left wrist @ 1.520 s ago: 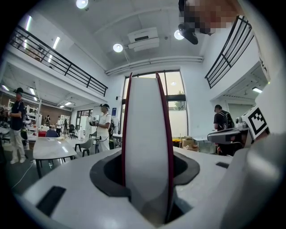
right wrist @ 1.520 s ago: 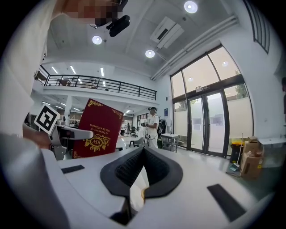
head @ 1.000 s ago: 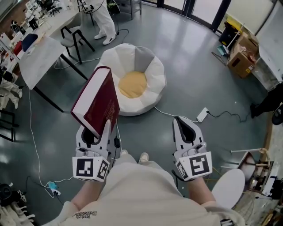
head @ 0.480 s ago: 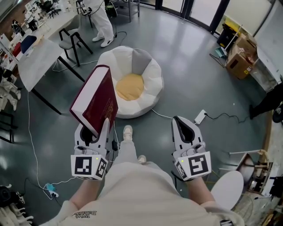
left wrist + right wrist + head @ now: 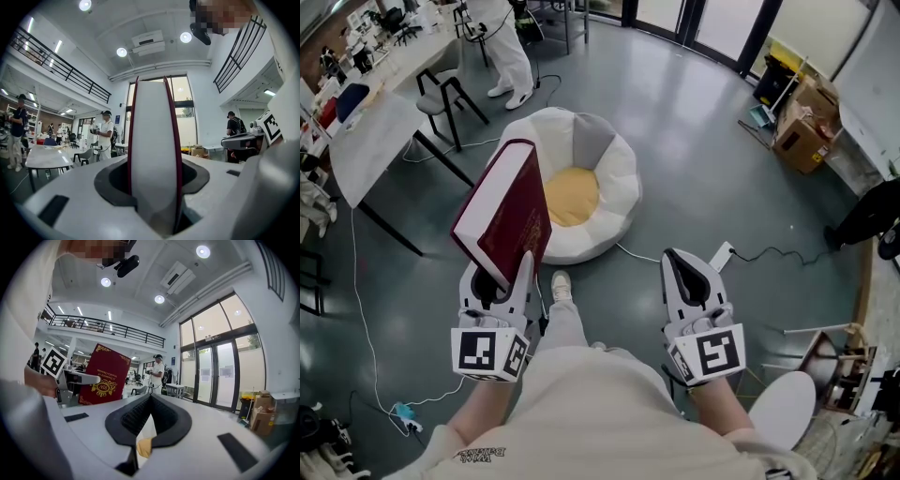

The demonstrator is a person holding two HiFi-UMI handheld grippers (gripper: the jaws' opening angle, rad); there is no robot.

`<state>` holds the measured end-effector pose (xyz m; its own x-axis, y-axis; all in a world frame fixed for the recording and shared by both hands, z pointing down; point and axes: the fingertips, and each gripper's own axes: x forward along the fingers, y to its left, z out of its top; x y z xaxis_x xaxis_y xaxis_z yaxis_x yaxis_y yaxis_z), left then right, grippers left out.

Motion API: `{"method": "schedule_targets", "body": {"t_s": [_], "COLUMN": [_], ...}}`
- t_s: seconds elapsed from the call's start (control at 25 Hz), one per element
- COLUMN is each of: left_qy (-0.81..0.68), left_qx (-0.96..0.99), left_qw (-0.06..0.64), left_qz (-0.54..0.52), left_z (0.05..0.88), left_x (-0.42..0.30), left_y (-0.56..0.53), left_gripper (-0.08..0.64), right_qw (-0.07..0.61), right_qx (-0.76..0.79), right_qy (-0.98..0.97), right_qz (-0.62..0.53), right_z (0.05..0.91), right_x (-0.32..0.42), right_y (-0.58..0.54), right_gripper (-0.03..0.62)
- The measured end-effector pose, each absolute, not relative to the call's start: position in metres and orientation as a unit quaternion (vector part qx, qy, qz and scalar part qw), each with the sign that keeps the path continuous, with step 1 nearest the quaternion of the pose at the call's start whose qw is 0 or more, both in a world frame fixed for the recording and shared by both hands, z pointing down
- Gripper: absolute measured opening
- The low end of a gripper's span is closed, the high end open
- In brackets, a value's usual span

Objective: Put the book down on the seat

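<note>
Gripping the lower edge of a dark red hardback book [image 5: 502,216], the left tongs [image 5: 501,277] have their two jaws clamped on its covers, one on each side. In the left gripper view the white page block runs straight up between the jaws, edged by the thin red lines of the boards. The book stands on end above the tongs, leaning away from the person and a little to the left, with its spine on the upper right and its pages turned to the left. Its front cover carries a gold emblem and gold corner ornaments, which show in the right gripper view.

The book is in the air and touches nothing but the tongs. The seat [image 5: 614,173], a round flower-shaped floor cushion with white petals, one grey petal and a yellow middle, sits on the grey floor [image 5: 703,169] ahead. In the head view the book's far corner overlaps the seat's left rim, yet the book is well above it.

The right tongs [image 5: 682,264] are held level with the left ones, well apart from the book, with their jaws together at the tips and nothing between them.

One white shoe [image 5: 560,282] of the person points toward the seat. A white power strip [image 5: 723,251] on a cable lies on the floor to the right, and a white bench [image 5: 370,141] stands at the left.
</note>
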<state>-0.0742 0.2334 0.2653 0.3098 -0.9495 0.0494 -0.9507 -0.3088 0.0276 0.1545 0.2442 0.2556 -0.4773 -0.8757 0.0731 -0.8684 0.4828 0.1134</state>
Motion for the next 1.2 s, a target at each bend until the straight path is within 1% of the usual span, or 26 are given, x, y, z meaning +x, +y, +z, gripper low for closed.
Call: {"method": "schedule_targets", "body": {"t_s": [0.6,1.2], "left_qy": [-0.579,-0.561], "left_qx": [0.814,0.827], "left_qw": [0.037,0.029], "left_qz": [0.020,0.013], "left_z": [0.271,0.252], "left_x": [-0.108,-0.177], "left_y": [0.112,-0.044], "left_gripper": [0.225,0.227], "right_qw": [0.071,0.071], "right_qx": [0.512,0.516], "right_qy": [-0.856,-0.853], "right_qz": [-0.016,-0.038], "right_z": [0.262,0.235], "right_x": [0.112,0.027], "right_y": [0.119,-0.044], "right_gripper": [0.000,0.000]}}
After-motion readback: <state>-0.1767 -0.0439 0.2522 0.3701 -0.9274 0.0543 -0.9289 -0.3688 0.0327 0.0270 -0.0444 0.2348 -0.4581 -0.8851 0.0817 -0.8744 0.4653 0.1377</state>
